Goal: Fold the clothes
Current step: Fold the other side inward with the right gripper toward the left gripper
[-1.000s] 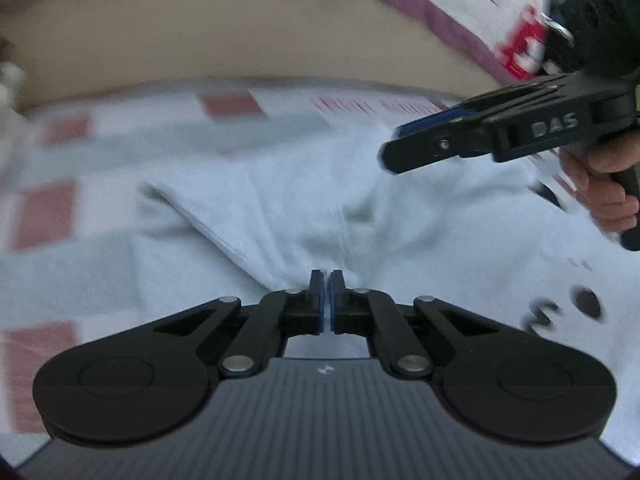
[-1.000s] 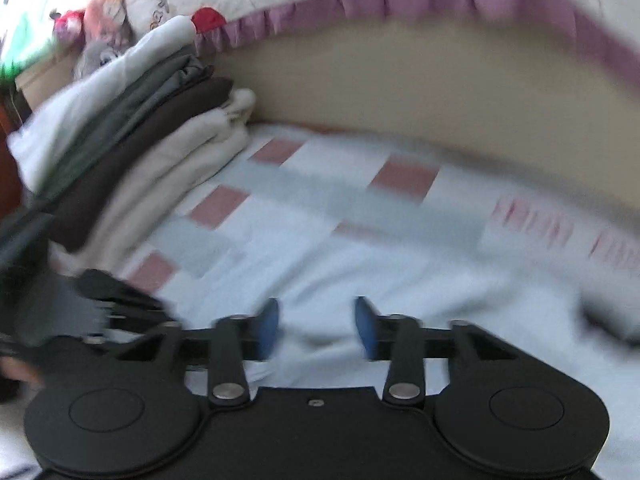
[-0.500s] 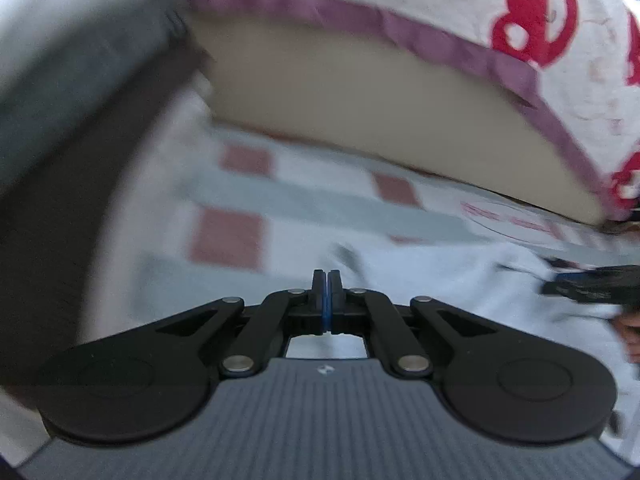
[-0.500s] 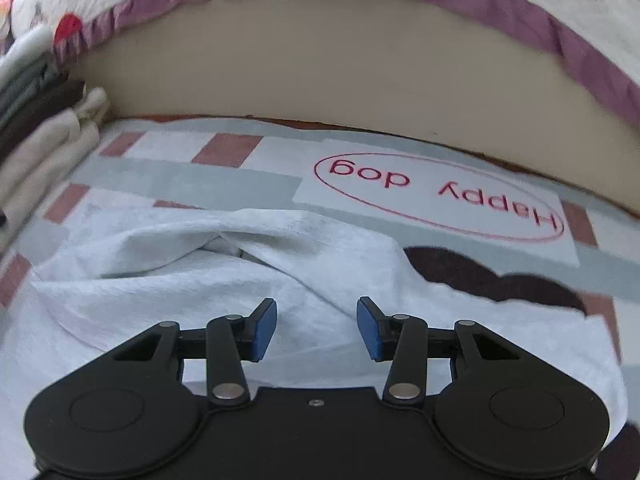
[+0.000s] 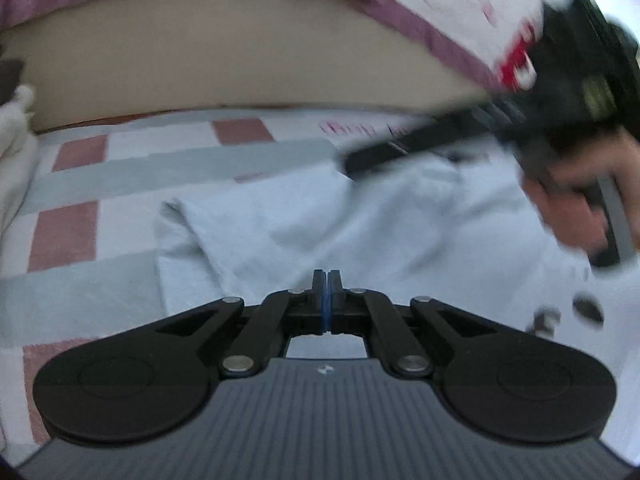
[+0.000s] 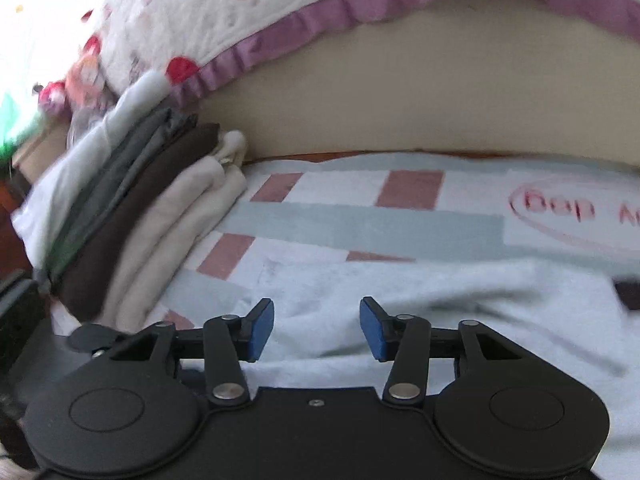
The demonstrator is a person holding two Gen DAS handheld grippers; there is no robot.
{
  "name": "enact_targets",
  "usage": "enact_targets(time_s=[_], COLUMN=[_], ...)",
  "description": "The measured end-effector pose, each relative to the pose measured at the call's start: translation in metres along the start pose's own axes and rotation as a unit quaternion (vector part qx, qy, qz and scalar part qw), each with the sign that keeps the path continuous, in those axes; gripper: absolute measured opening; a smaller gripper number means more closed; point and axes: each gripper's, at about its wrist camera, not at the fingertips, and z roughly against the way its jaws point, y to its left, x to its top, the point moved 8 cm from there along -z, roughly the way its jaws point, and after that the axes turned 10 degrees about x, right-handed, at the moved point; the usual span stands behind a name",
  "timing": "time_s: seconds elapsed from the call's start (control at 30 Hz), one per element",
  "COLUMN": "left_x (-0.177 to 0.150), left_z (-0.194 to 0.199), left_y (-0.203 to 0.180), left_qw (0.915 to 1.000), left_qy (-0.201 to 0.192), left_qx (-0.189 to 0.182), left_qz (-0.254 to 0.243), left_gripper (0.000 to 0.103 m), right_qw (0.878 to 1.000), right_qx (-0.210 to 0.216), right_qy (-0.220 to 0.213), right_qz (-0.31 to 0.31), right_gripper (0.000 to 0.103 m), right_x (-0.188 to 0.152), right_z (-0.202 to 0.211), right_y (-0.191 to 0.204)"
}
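A pale white garment (image 5: 320, 216) lies crumpled on a checked mat (image 5: 80, 184), with a thick fold running along its left side. My left gripper (image 5: 327, 280) is shut just above the garment's near part, and no cloth shows between its pads. In the left wrist view my right gripper (image 5: 400, 154) is a blurred shape over the garment's far right, held by a hand (image 5: 572, 208). In its own view the right gripper (image 6: 317, 328) stands open low over the garment (image 6: 440, 300), with nothing between its blue pads (image 6: 260, 330).
A stack of folded clothes (image 6: 132, 208) in white, grey, brown and cream sits at the mat's left edge. Behind the mat (image 6: 360, 224) rises a beige bed side (image 6: 400, 100) under a purple-frilled quilt (image 6: 304, 36). A red oval print (image 6: 560, 208) marks the mat.
The left wrist view swung left toward the stack and has come back over the garment. The right gripper has swung left and is blurred. Neither gripper's state changed.
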Motion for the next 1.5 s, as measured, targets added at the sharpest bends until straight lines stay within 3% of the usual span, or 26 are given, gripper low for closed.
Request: enact_targets(time_s=[0.1,0.2,0.3,0.5,0.53,0.67,0.87,1.0,1.1,1.2,1.37,1.5], left_x=[-0.013,-0.009,0.002,0.018,0.02,0.021,0.003,-0.006,-0.009,-0.011,-0.012,-0.012], left_z=[-0.011,-0.004,0.012,0.024,0.019,0.001,-0.013,-0.016,-0.013,-0.01,-0.009,-0.008], left_y=[-0.002,0.003,0.018,0.054,0.057,0.058,0.031,0.015,0.006,0.005,0.008,0.012], left_qw=[0.9992,0.9994,0.9988,0.9923,0.9917,0.9926,0.9968,0.9988,0.9994,0.9994,0.999,0.9985], left_qy=[0.038,0.032,0.007,-0.028,-0.027,-0.017,0.023,0.035,0.033,0.033,0.038,0.043], left_qx=[0.006,0.003,0.006,0.05,0.052,0.037,-0.017,-0.016,-0.011,-0.013,-0.02,-0.027], left_qz=[-0.007,0.011,0.049,0.11,0.114,0.114,0.075,0.032,0.004,-0.003,0.009,0.02], left_gripper=[0.0,0.0,0.003,0.003,0.003,0.003,0.003,0.002,0.002,0.003,0.003,0.003], right_qw=[0.995,0.988,0.981,0.971,0.97,0.977,0.976,0.976,0.971,0.963,0.959,0.935], right_qx=[-0.024,-0.034,-0.025,0.041,0.04,0.029,0.01,0.009,0.013,0.053,0.106,0.131], right_qy=[0.032,0.083,0.185,0.233,0.241,0.202,0.164,0.14,0.143,0.179,0.137,0.203], right_qz=[0.091,0.124,0.048,-0.016,0.002,0.06,0.139,0.166,0.191,0.192,0.226,0.259], right_gripper=[0.054,0.055,0.055,0.054,0.054,0.054,0.055,0.055,0.055,0.052,0.052,0.051], right_x=[0.006,0.014,0.005,-0.03,-0.044,-0.067,-0.084,-0.085,-0.087,-0.087,-0.042,-0.029], right_z=[-0.023,-0.051,-0.073,-0.047,-0.043,-0.031,-0.027,-0.021,-0.015,-0.008,-0.001,-0.037], right_y=[0.007,0.001,-0.021,-0.009,-0.005,0.008,0.019,0.02,0.021,0.028,0.044,0.038])
